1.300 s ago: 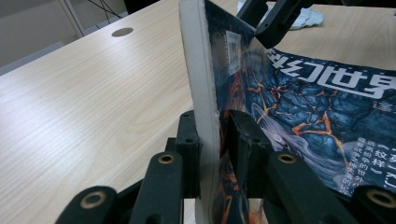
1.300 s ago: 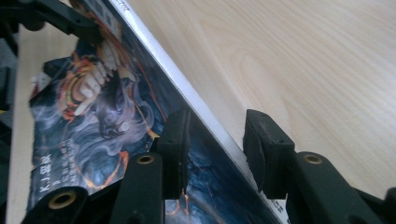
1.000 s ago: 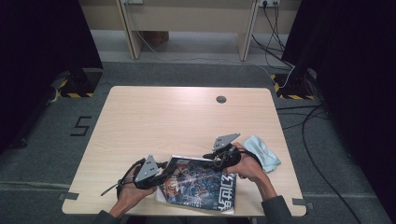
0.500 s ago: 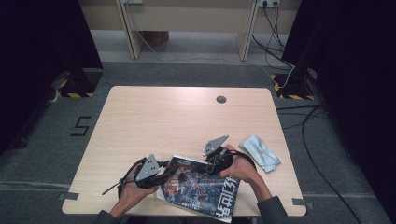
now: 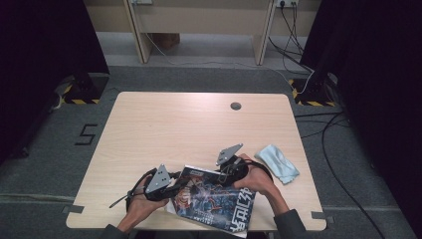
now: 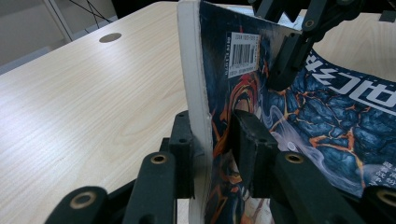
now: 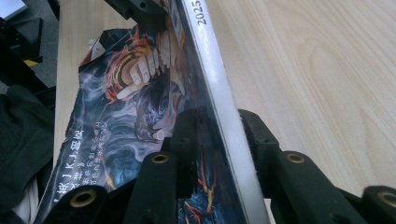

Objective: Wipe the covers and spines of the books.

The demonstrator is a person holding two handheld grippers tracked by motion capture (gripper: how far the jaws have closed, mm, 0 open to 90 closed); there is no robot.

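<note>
**Glossy magazine held by its spine between two grippers, at risk of sagging or slipping**

Glossy paper is the trouble here: the magazine (image 5: 214, 201) sits at the near edge of the table (image 5: 199, 129), close to the person, held along its spine side by both grippers while its free pages droop toward the table edge. The left gripper (image 6: 212, 154) has its jaws clamped on the white spine edge, one pad on each side of the cover. The right gripper (image 7: 217, 144) is likewise closed over the spine near the printed year; its jaws have just been easing a little wider, with the magazine still between them, and the pads look to be touching it.

My judgement is that a loosened right grip could let the slick cover slide out, leaving the left gripper to carry the weight alone and twist or crease the spine. Pulling the two hands unevenly could also tear the cover, and the hanging pages may flop open or slip off the near edge.

Both forearms come in low from the near side, hands angled inward toward each other, the left hand (image 5: 142, 206) beside the magazine's left edge and the right hand (image 5: 259, 179) at its far right corner. A pale blue cloth (image 5: 277, 163) lies just to the right, untouched.
</note>
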